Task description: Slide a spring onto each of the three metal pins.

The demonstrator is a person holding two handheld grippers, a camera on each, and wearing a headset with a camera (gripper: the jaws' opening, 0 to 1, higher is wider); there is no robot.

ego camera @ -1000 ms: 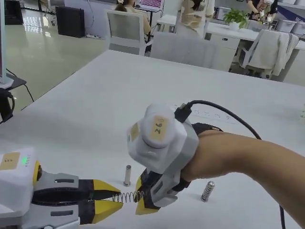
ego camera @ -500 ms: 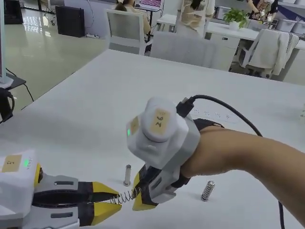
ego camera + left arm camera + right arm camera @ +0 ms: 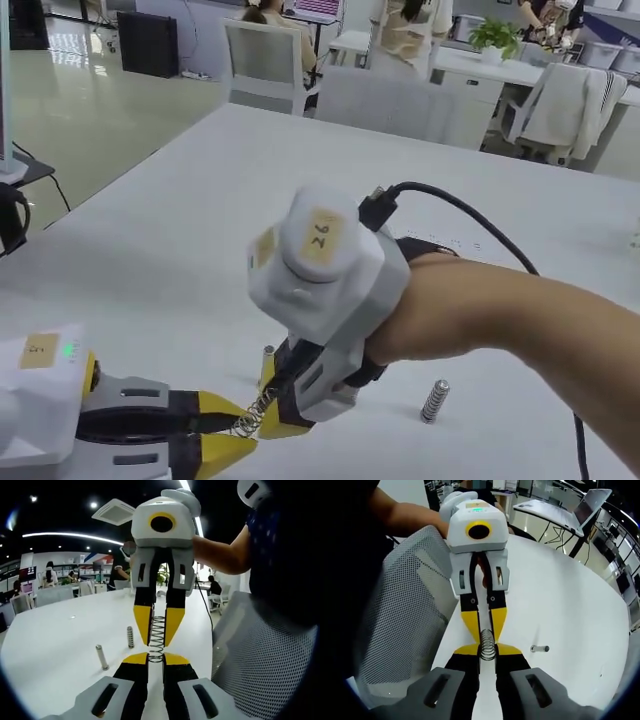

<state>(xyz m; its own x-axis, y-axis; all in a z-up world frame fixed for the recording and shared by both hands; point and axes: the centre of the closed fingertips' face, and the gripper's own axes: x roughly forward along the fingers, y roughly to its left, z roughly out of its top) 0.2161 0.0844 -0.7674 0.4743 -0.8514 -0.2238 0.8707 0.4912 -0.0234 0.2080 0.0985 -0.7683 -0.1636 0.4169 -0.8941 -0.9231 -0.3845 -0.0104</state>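
A short steel spring (image 3: 252,413) is stretched between both grippers just above the white table (image 3: 230,200). My left gripper (image 3: 235,432) comes in from the bottom left, shut on one end of the spring (image 3: 157,635). My right gripper (image 3: 268,405), reaching from the right, is shut on the other end (image 3: 487,645). A bare metal pin (image 3: 268,353) stands just behind the right gripper's jaws, partly covered. A second pin (image 3: 433,400) to the right carries a spring. The left gripper view shows the bare pin (image 3: 101,657) and the sprung pin (image 3: 130,636) left of the jaws.
A black cable (image 3: 470,235) runs from the right gripper over the person's forearm (image 3: 500,320). Office chairs (image 3: 265,60) and desks stand beyond the table's far edge. A mesh chair (image 3: 260,650) sits close to the near side of the table.
Both grippers have shifted a little left with the spring held between them. The right gripper now covers part of the bare pin, and the spring tilts more.
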